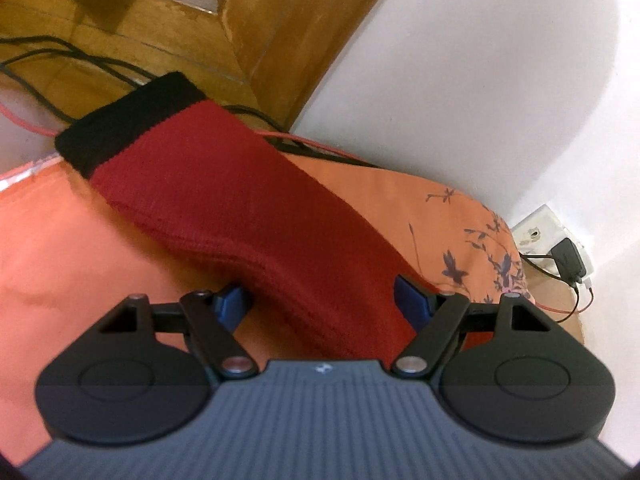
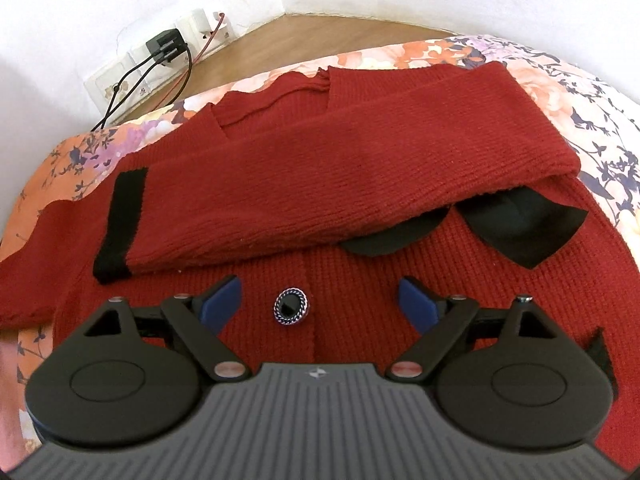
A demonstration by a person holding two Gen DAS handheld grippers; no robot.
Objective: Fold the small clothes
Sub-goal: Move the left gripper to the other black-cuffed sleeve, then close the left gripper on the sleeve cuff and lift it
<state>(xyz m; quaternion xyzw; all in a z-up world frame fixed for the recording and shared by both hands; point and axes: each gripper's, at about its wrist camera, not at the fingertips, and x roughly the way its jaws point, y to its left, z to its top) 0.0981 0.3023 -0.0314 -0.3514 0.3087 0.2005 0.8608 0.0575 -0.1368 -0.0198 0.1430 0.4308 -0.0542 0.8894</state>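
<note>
A red knitted cardigan (image 2: 360,264) lies front up on a floral orange bedsheet (image 2: 560,92). One sleeve (image 2: 320,184) is folded across its chest, with the black cuff (image 2: 120,224) at the left. The black collar (image 2: 520,228) shows at the right, and a round dark button (image 2: 291,306) sits on the front. My right gripper (image 2: 319,304) hovers open over the button, holding nothing. In the left wrist view the other sleeve (image 1: 240,200) stretches away, ending in a black cuff (image 1: 128,128). My left gripper (image 1: 322,304) is open, its blue fingers either side of this sleeve.
A wooden bed frame (image 1: 256,20) with black and red cables (image 1: 60,56) stands beyond the sleeve's cuff. White wall sockets with a black charger (image 2: 164,46) sit in the corner by a wooden ledge (image 2: 320,32). White walls close in behind the bed.
</note>
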